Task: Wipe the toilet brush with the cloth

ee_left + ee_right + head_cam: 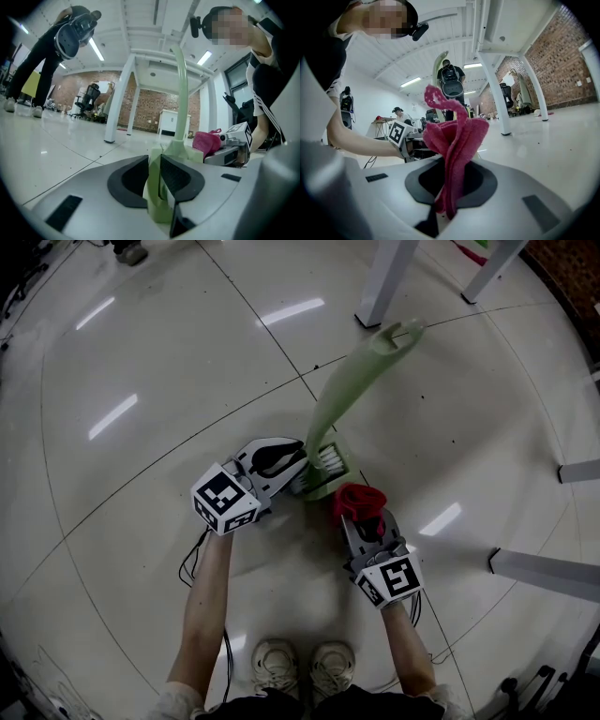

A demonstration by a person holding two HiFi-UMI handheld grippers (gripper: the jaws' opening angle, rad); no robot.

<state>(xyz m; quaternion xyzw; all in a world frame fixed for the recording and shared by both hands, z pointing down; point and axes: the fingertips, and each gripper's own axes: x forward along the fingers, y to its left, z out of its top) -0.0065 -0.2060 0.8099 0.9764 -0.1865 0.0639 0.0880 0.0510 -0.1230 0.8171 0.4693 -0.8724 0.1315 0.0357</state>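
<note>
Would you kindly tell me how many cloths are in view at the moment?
1: the red cloth is pinched in the right gripper, beside the green toilet brush's base. Another could be hidden, but none shows.

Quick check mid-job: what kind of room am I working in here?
Probably an open lab or workshop hall, not a bathroom. The signs are the wide glossy tiled floor, the brick back wall, and the white table legs with an office chair standing beyond them.
</note>
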